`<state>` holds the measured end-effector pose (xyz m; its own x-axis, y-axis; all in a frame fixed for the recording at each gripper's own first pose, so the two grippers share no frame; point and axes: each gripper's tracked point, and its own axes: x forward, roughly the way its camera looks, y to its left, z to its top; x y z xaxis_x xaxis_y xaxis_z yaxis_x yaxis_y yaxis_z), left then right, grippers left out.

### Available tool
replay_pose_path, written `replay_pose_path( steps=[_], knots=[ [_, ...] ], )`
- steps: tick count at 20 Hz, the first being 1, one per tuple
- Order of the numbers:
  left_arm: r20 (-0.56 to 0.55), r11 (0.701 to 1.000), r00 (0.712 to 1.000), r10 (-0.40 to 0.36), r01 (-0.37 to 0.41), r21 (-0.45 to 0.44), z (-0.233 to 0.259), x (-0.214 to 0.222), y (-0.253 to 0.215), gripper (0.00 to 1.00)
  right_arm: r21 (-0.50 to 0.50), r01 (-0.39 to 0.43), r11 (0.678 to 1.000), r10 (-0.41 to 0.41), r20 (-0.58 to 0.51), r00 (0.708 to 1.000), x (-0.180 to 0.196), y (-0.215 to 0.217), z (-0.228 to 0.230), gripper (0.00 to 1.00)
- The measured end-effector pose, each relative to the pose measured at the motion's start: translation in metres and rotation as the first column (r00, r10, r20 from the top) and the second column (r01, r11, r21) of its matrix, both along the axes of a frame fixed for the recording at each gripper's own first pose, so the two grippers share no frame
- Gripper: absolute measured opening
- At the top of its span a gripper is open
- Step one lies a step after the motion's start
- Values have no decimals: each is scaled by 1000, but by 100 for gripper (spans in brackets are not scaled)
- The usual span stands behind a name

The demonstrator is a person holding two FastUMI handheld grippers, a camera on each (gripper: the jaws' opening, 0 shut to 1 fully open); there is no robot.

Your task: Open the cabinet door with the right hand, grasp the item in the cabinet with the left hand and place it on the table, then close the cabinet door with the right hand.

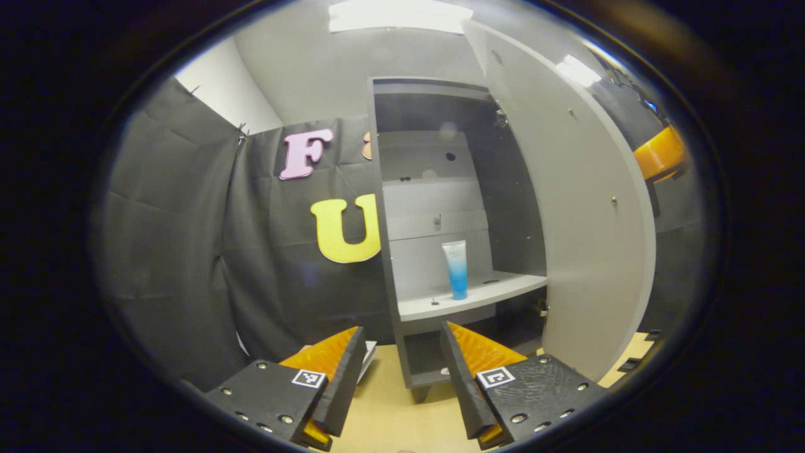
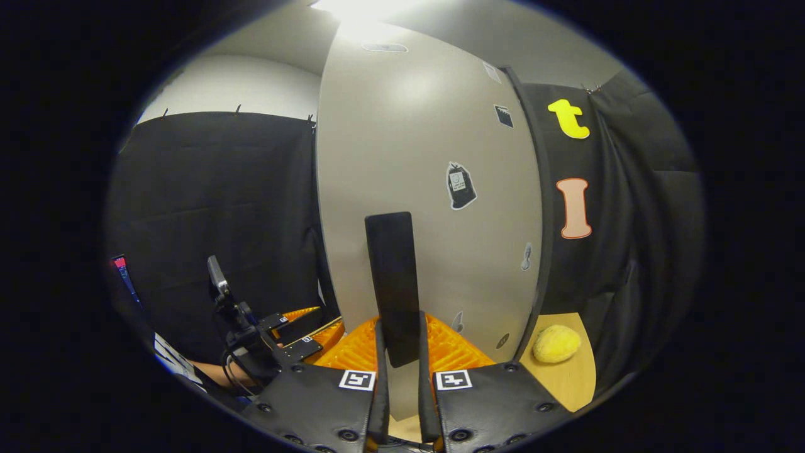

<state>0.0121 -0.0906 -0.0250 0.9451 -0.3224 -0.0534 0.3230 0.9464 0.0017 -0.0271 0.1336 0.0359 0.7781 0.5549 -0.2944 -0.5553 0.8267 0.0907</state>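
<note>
My left tongs (image 1: 402,371) hang open over the tabletop (image 1: 390,409), with the tube (image 1: 455,268) standing upright on the cabinet shelf (image 1: 471,294), farther in and slightly right of their gap. Reaching carelessly, I could tip that narrow tube or clip the shelf edge. My right tongs (image 2: 400,352) are clamped on the door handle (image 2: 393,286); if they slip, the open door (image 1: 566,207) could swing into my left reach.

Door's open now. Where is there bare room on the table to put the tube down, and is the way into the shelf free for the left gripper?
Bare tabletop lies ahead of the left gripper, before the cabinet's foot. The shelf is bare on both sides of the upright tube; entry looks free. Right of the door, held by the right gripper at its handle, a yellow ball takes up that corner.
</note>
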Motion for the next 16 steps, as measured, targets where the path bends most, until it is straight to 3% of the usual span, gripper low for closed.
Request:
replay_pose_path(
  steps=[1, 4, 8, 10, 13, 16],
  knots=[
    [-5, 1000, 1000, -8, 8, -7, -1, 0, -7, 72, 1, 4, 1000, -4, -2, 1000, -2, -5, 1, 21],
    [-14, 999, 999, -32, 32, -17, 0, -4, -29, 71, 32, 25, 999, -24, -24, 999, -5, -22, 3, 17],
    [-12, 998, 998, -62, 62, -20, 1, -7, -45, 71, 41, 67, 997, -66, -31, 997, -11, -42, 5, 20],
    [-10, 997, 997, -74, 74, -18, 1, -6, -53, 72, 36, 97, 995, -96, -30, 995, -12, -51, 7, 16],
    [-8, 996, 996, -89, 89, -21, 1, -6, -62, 72, 48, 145, 988, -144, -31, 989, -10, -67, 8, 23],
    [-16, 995, 995, -94, 93, -25, 1, -6, -66, 71, 30, 196, 980, -196, -10, 981, -3, -85, 9, 19]
  ],
)
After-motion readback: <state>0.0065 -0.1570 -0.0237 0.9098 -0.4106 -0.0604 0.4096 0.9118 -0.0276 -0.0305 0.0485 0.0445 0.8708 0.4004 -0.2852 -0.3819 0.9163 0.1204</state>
